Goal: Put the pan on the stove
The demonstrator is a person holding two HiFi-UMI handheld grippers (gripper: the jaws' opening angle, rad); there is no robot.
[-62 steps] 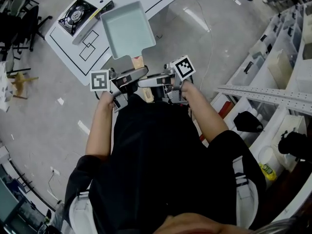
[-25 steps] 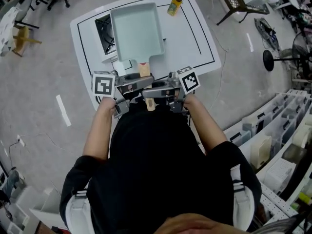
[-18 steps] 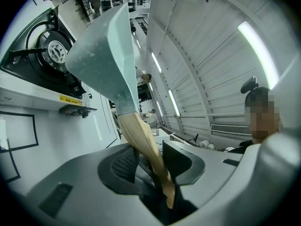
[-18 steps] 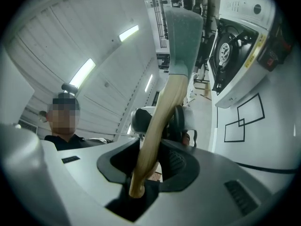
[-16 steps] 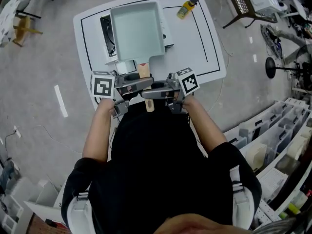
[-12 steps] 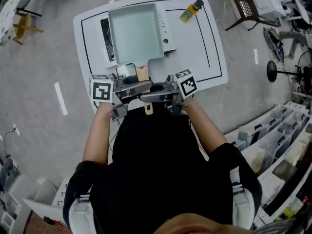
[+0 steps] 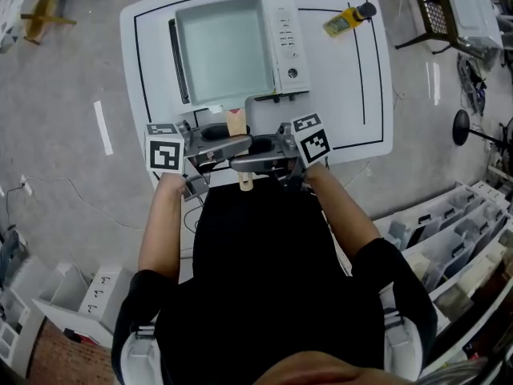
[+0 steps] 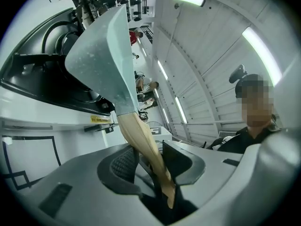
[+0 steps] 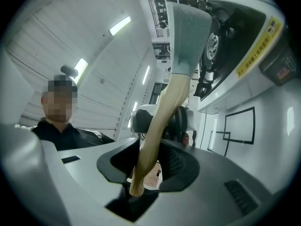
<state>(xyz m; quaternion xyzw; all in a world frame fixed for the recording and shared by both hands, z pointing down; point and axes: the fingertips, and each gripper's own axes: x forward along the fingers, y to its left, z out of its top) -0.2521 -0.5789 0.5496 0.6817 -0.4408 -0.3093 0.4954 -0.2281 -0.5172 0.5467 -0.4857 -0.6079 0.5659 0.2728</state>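
A square pale-green pan [image 7: 224, 50] sits over the burner of the white stove [image 7: 286, 42] on the table and hides most of the black cooktop. Its wooden handle [image 7: 236, 123] points back toward me. My left gripper [image 7: 216, 141] and right gripper [image 7: 264, 144] are both shut on that handle from opposite sides. In the left gripper view the handle [image 8: 141, 140] runs between the pads of the left gripper [image 8: 148, 159], with the pan [image 8: 106, 55] in front of the stove [image 8: 42, 79]. The right gripper view shows the right gripper [image 9: 150, 157] on the handle [image 9: 162, 117], the pan [image 9: 188, 36] beside the stove [image 9: 240, 46]. Whether the pan rests on the stove I cannot tell.
The white table [image 7: 353, 95] carries black marked outlines and a yellow bottle [image 7: 347, 18] lying at its far right. Grey floor surrounds it, with shelving bins [image 7: 457, 231] to my right and a white crate [image 7: 72, 299] at lower left.
The table and stove have come closer and squarer in view. The pan, held by both grippers throughout, has moved forward from the stove's near edge to cover the burner.
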